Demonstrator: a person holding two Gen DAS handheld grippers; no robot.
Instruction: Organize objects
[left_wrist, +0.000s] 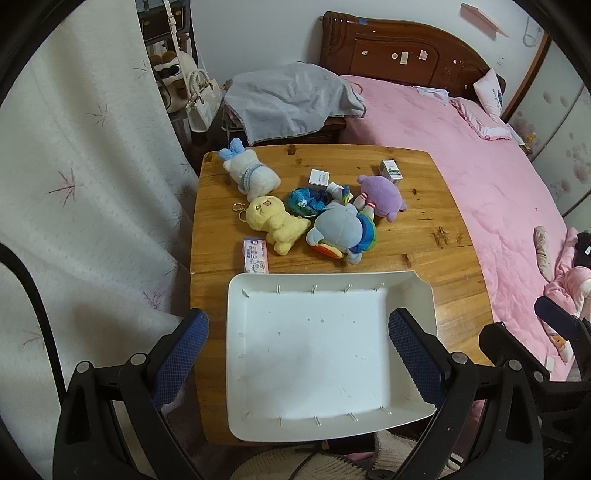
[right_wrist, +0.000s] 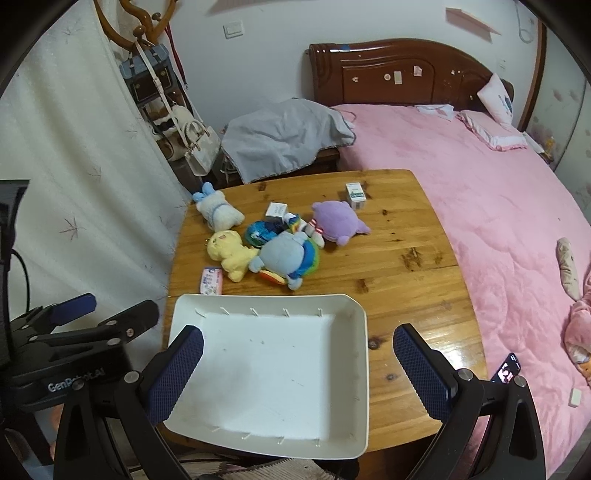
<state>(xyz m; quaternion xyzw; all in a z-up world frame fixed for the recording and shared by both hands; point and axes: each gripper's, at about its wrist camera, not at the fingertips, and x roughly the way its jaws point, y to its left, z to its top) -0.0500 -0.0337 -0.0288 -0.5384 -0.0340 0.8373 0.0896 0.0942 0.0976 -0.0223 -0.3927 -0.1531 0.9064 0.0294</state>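
We hold the left hand-held gripper (left_wrist: 297, 341) level and pointing forward, its two blue-padded fingers (left_wrist: 181, 354) spread wide with nothing between them. We hold the right hand-held gripper (right_wrist: 297, 363) the same way, its blue pads (right_wrist: 421, 373) far apart and gripping nothing. The two sit side by side, close together.

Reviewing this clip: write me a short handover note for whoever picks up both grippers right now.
Left gripper: open, empty, over the white tray.
Right gripper: open, empty, over the tray's right part.
The tray sits empty at the near edge of the wooden table.
Beyond it: yellow plush, blue plush, purple plush, white bunny plush, two small boxes, pink packet.
Done: nothing in the tray.
Left: everything.
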